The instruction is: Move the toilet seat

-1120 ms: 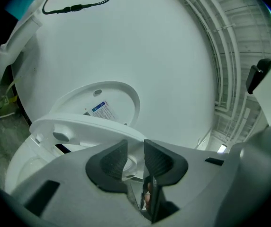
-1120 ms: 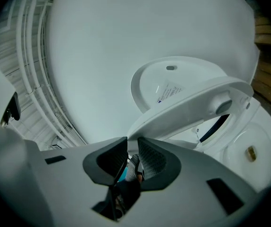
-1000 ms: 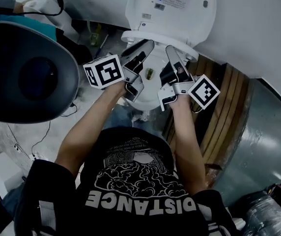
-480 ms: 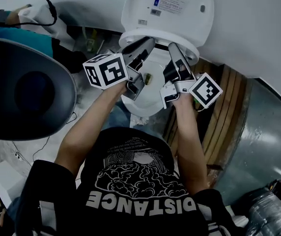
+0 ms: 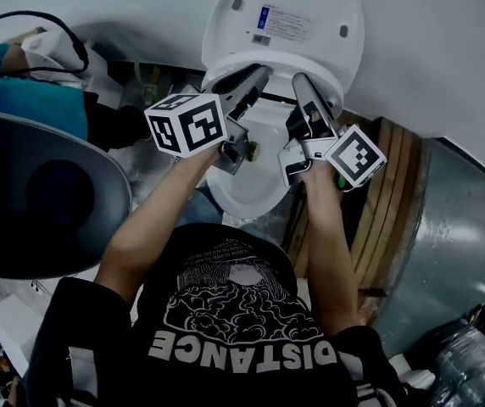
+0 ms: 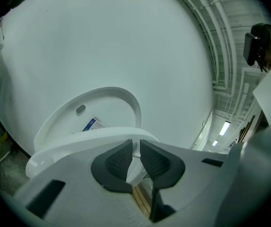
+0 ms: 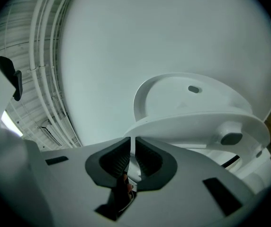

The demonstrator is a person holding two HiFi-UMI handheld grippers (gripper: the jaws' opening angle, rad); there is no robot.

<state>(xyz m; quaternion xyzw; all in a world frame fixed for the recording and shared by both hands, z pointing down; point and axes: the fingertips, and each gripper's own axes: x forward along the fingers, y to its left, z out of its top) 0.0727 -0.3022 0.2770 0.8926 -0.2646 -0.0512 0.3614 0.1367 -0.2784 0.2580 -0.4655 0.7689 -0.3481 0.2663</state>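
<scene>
Toilet seat (image 6: 74, 145) held at its front rim by both grippers, raised off the bowl.

The white seat sits tilted up just in front of the upright lid (image 5: 285, 19), with the bowl (image 5: 251, 176) open below it. The left gripper (image 6: 133, 155) has just been closing its jaws, and its dark pads now pinch the seat's rim between them. The right gripper (image 7: 132, 157) has been closing too and clamps the thin edge of the same rim (the two grips lie near each other, side by side). A label with a blue patch shows on the lid's underside. Wooden slats (image 5: 387, 193) stand just right of the bowl, a grey metal surface (image 5: 454, 236) lies beyond them, and a dark rounded shell (image 5: 47, 193) fills the left.
</scene>
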